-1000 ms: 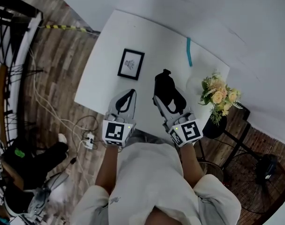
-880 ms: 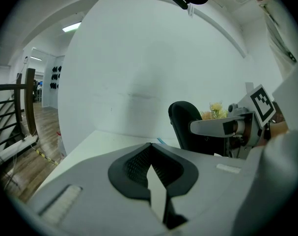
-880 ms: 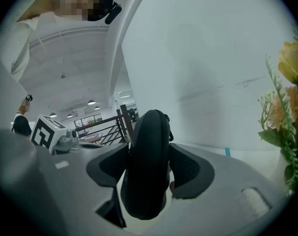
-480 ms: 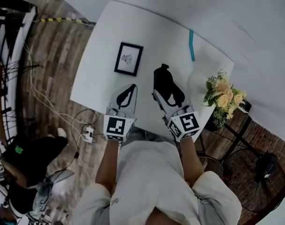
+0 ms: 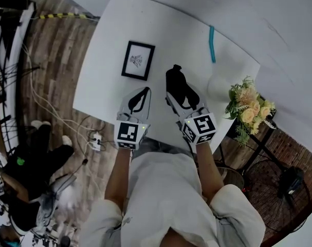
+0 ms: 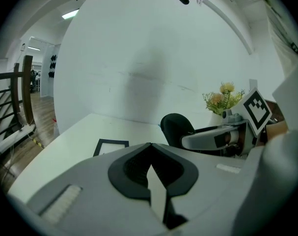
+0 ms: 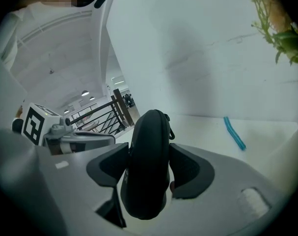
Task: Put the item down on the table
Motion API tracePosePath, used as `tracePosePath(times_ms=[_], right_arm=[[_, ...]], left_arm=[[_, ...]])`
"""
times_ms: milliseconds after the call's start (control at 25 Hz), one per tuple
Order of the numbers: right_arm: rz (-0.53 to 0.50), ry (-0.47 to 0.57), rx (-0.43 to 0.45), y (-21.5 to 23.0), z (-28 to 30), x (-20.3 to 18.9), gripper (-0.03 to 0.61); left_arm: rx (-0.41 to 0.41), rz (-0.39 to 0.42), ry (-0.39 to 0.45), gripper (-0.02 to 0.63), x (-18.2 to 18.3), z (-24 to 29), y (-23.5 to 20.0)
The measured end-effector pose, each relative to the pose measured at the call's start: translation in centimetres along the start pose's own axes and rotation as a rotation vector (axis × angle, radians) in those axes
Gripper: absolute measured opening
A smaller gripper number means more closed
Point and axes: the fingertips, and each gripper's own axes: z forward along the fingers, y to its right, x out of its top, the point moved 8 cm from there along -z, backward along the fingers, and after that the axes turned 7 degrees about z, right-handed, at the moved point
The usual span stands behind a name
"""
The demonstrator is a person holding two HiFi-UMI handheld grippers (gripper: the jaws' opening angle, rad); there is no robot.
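The drawing in the picture frame (image 5: 138,60) is too small to make out from the head view. In the left gripper view, the left gripper (image 6: 149,155) covers the frame's near edge. The flowers (image 7: 282,31) run off the right gripper view's upper right edge. The right gripper (image 7: 149,149) masks part of the black case (image 7: 148,181) on 2 sides.

No readable text, number or brand anywhere. Left cube (image 5: 128,134) and right cube (image 5: 199,129): black-and-white square code patterns, no letters. Frame (image 5: 138,60) on table: small drawing inside, any caption too small to read. Case (image 7: 148,166): plain black, no label showing. Striped yellow-black tape (image 5: 63,16) on floor: warning stripes only, no words.
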Motion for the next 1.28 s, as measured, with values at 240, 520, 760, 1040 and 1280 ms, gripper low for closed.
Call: tracePosePath(times_ms=[240, 520, 760, 1040, 1280], right_arm=[[0.012, -0.060, -0.004, 1.1, 1.3, -1.4, 0.262], [0.028, -0.126, -0.004, 2.0, 2.8, -2.7, 0.262], [0.047, -0.171, -0.006, 2.6, 3.8, -3.4, 0.264], [0.061, -0.203, -0.016, 3.0, 4.6, -4.0, 0.268], [0.072, -0.209, -0.016, 3.3, 5.2, -4.1, 0.278]], left_arm=[[-0.010, -0.010, -0.022, 0.018, -0.9, 1.2, -0.1], [-0.019, -0.021, -0.050, 0.018, -1.9, 2.3, -0.2], [-0.025, -0.033, -0.064, 0.018, -2.4, 2.7, -0.3], [-0.030, -0.036, -0.072, 0.018, -2.6, 3.2, -0.5], [-0.035, -0.037, -0.073, 0.018, -2.6, 3.4, -0.6]])
